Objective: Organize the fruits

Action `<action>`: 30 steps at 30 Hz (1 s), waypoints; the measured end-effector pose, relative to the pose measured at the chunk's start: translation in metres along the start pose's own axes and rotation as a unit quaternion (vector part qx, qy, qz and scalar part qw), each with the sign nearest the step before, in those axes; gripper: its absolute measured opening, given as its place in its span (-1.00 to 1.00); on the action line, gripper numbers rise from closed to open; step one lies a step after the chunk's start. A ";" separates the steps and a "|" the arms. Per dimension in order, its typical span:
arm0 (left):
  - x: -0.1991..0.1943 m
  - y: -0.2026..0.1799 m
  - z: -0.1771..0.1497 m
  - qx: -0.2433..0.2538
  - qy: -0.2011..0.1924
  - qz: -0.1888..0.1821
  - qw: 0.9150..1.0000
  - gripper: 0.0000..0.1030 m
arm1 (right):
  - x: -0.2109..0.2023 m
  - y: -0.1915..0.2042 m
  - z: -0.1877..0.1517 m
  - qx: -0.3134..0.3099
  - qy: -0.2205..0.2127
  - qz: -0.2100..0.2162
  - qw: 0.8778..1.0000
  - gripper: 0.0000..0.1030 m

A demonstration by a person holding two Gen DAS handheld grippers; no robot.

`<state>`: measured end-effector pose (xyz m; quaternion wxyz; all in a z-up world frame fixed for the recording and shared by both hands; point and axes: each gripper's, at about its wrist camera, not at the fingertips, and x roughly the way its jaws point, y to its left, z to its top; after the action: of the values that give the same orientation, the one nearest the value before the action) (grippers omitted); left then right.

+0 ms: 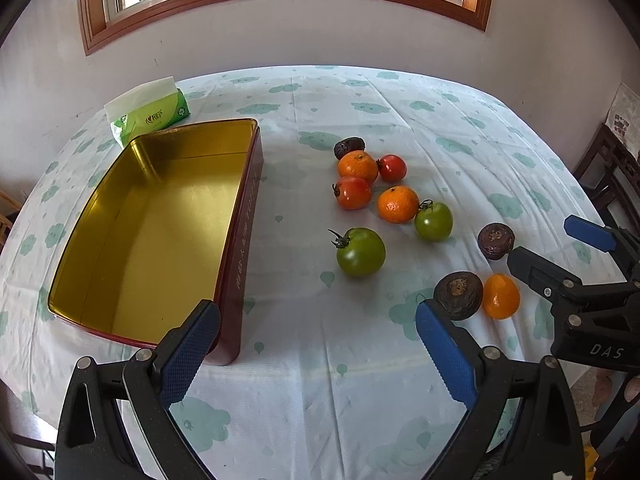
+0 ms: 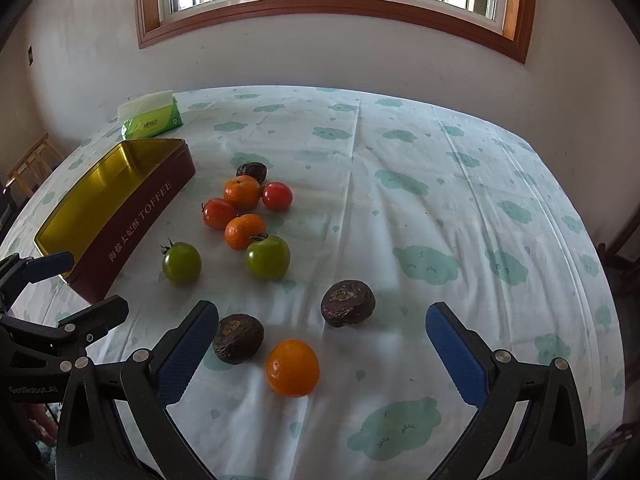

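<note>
Right gripper [image 2: 322,336] hangs above the near fruit with jaws spread wide and nothing between the pads; the left gripper [image 1: 318,340] is likewise spread and empty, poised by the near corner of the tin [image 1: 240,200].

Fruit lies loose on the cloth [image 2: 440,200], none yet in the tin; the tin stands open to the left, its gold inside bare. Nearest the right gripper: one orange [image 2: 293,367], flanked by two dark wrinkled fruits [image 2: 238,338] and [image 2: 348,302]; further off, two green tomatoes [image 2: 182,262] and [image 2: 267,257]; beyond them a touching cluster of red tomatoes, oranges and one more dark fruit.

Handling, as judged: the orange is light, round and smooth-skinned, so liable to roll or slip; take it across its widest girth, pads on opposite sides; close gently, since the flesh bruises. Tomatoes are softer and thin-skinned; grip at the equator, clear of the stalk. Dark fruits look shrivelled and firmer; their rough skin should hold well. Cluster members touch; lifting one may set its neighbours rolling.
</note>
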<state>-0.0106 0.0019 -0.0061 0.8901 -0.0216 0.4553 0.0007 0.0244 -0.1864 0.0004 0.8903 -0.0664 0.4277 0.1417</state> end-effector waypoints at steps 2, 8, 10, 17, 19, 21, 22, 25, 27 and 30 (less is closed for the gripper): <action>0.001 -0.001 -0.001 0.003 0.004 -0.003 1.000 0.88 | 0.000 -0.001 0.000 0.000 0.000 0.001 1.000 1.00; 0.001 -0.007 -0.003 0.019 0.008 0.010 1.000 0.88 | 0.001 -0.001 0.000 0.000 0.001 0.000 1.000 1.00; 0.001 -0.005 -0.002 0.017 0.008 0.010 1.000 0.88 | 0.001 -0.002 0.000 0.001 0.001 0.001 1.000 1.00; 0.001 -0.003 -0.002 0.015 0.012 0.018 1.000 0.88 | 0.001 -0.002 0.000 0.002 0.002 0.003 1.000 1.00; 0.001 -0.003 -0.002 0.017 0.011 0.018 1.000 0.88 | 0.002 -0.002 0.000 0.001 0.001 0.004 1.000 1.00; 0.000 -0.003 -0.002 0.017 0.008 0.020 1.000 0.88 | 0.003 0.000 0.000 -0.001 0.001 0.003 1.000 1.00; -0.001 -0.003 -0.002 0.017 0.007 0.022 1.000 0.88 | 0.003 0.000 0.000 -0.003 0.001 0.003 1.000 1.00; -0.001 -0.003 -0.002 0.014 0.005 0.025 1.000 0.88 | 0.003 0.001 0.000 -0.001 0.002 0.003 1.000 1.00; -0.002 -0.002 -0.002 0.010 0.005 0.025 1.000 0.88 | 0.003 0.001 0.000 0.000 0.002 0.002 1.000 1.00; -0.003 0.001 -0.002 0.003 0.003 0.028 1.000 0.88 | 0.003 0.002 0.000 0.001 0.003 0.003 1.000 1.00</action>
<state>-0.0138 0.0027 -0.0045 0.8885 -0.0058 0.4583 0.0243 0.0255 -0.1844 -0.0021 0.8888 -0.0648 0.4302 0.1442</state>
